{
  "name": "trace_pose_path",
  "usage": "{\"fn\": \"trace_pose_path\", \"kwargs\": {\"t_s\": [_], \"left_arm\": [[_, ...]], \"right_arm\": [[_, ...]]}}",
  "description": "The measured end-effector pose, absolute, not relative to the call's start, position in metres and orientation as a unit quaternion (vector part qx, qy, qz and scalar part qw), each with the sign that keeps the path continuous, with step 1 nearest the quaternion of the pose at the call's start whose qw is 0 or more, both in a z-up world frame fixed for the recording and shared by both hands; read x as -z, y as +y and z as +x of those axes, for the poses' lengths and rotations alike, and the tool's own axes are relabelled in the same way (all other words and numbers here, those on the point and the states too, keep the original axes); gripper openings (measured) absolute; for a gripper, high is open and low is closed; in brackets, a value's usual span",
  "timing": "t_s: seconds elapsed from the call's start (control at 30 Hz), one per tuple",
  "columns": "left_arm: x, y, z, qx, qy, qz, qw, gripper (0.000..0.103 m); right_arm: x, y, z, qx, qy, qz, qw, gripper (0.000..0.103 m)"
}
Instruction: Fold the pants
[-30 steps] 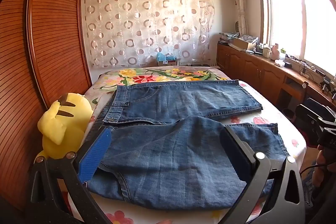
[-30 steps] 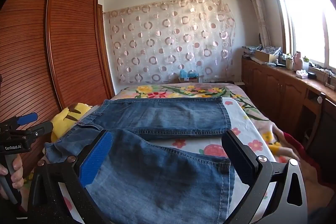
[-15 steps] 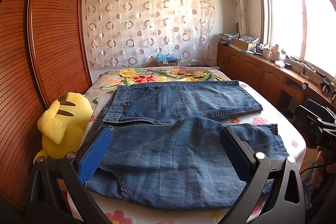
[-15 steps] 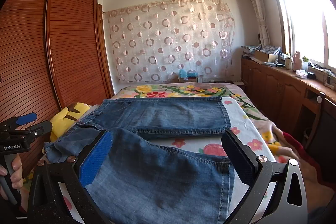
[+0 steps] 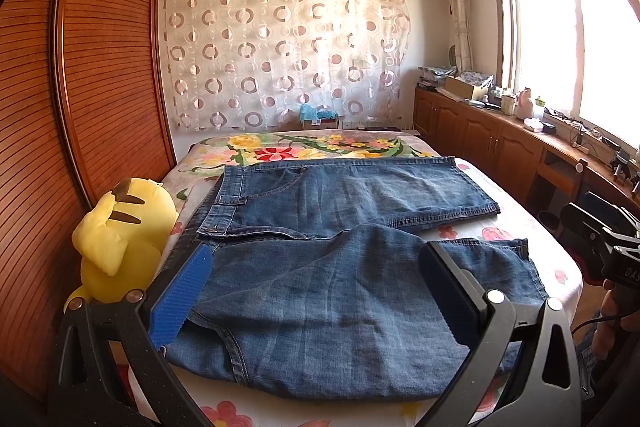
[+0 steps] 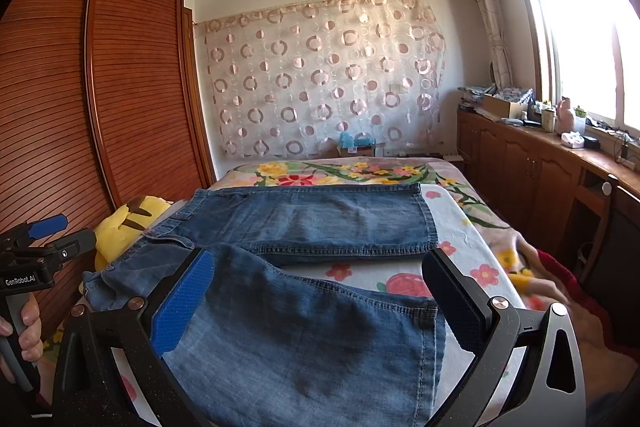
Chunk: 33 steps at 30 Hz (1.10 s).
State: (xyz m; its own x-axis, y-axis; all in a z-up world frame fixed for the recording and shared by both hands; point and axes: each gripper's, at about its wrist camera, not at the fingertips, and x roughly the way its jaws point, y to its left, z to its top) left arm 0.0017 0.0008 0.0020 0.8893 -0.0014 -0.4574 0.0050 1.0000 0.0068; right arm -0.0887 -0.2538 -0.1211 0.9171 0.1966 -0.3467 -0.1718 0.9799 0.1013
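Blue denim pants (image 5: 340,267) lie spread flat on the flowered bed (image 5: 312,151), waist at the left, two legs running to the right; they also show in the right wrist view (image 6: 304,307). My left gripper (image 5: 316,291) is open and empty, hovering above the near leg close to the waist. My right gripper (image 6: 316,299) is open and empty, above the near leg's hem end (image 6: 436,315). The left gripper also shows at the left edge of the right wrist view (image 6: 36,247), held in a hand.
A yellow plush toy (image 5: 120,247) sits at the bed's left edge against a slatted wooden wardrobe (image 5: 100,87). Wooden cabinets (image 5: 500,143) with clutter run under the window on the right. A patterned curtain (image 5: 280,55) hangs behind the bed.
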Motion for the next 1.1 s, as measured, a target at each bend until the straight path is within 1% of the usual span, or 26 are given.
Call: {"fn": "trace_pose_path", "kwargs": {"t_s": [1.1], "left_arm": [[-0.0061, 0.001, -0.0048, 0.002, 0.232, 0.002, 0.973, 0.103]], "right_arm": [[0.1221, -0.2544, -0.0871, -0.093, 0.179, 0.035, 0.979, 0.103]]}}
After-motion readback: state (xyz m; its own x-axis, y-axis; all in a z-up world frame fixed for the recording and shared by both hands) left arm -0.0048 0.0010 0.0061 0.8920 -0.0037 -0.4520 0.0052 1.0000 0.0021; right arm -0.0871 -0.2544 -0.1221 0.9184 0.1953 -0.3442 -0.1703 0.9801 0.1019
